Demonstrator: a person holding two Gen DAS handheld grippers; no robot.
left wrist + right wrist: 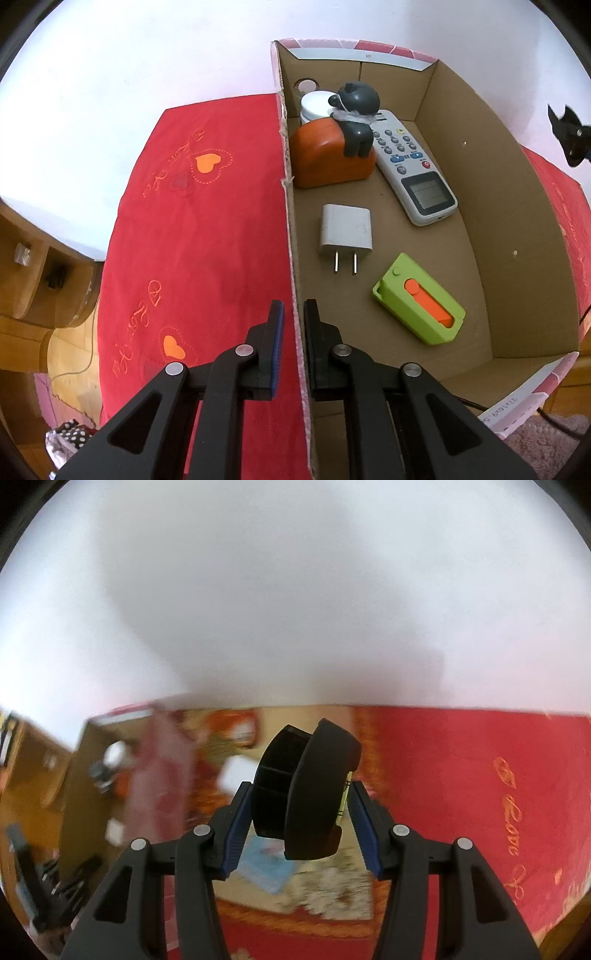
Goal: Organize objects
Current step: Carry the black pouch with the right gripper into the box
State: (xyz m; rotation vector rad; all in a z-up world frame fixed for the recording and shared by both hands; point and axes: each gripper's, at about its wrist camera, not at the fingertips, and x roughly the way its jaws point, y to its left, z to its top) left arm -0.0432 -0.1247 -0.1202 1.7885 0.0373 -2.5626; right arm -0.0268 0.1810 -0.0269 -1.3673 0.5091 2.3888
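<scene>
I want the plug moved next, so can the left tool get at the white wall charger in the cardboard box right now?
Probably not as things stand: the left tool is shut on the cardboard box's side wall. The white wall charger lies uncovered on the floor, so letting go would free the way.

Bright, even indoor light; one view sharp, the other smeared.
The left wrist view is crisp, with soft shadows inside the cardboard box [461,192]. The right wrist view shows motion blur across its left and near parts. Both bend strongly at their dark round edges.
</scene>
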